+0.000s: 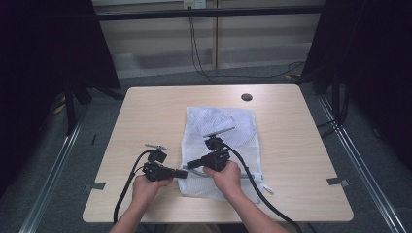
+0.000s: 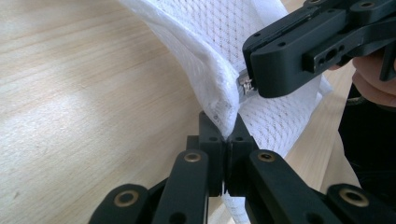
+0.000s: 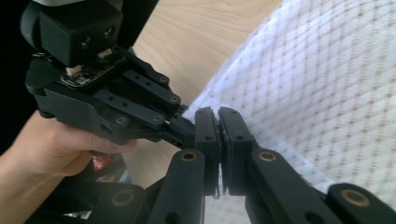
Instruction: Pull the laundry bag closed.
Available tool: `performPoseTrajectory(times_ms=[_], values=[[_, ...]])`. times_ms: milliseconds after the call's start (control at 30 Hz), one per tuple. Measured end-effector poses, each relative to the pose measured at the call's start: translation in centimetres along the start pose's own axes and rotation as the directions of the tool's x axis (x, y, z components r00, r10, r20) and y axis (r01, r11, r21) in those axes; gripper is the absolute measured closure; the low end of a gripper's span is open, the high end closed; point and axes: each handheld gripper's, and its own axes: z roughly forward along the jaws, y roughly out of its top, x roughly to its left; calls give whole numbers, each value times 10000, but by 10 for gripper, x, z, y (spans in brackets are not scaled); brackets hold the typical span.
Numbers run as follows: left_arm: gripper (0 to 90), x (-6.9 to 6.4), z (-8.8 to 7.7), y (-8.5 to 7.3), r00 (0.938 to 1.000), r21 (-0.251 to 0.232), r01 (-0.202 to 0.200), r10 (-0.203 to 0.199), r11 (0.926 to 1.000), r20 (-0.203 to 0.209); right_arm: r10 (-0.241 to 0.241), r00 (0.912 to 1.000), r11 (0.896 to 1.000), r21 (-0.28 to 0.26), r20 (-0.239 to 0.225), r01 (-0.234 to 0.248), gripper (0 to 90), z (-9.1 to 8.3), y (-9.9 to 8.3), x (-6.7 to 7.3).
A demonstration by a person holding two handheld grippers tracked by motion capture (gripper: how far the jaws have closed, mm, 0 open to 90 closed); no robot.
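1. The left gripper (image 2: 227,135) is closed on the near left corner of the white mesh bag (image 1: 218,141), which lies on the table (image 1: 145,111).
2. The right gripper (image 2: 247,86), just beside it, pinches the metal zipper pull (image 2: 245,87).
3. Risk: a skewed pull could make the thin mesh slip out, or jam the zipper.
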Motion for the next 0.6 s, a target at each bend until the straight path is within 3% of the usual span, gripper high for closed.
performPoseTrajectory(times_ms=[600], values=[[889,1,-3,0,9999,-162,137,-135,9998,90,-22,10000,10000,32,90,21,869,-9,-2,-6]])
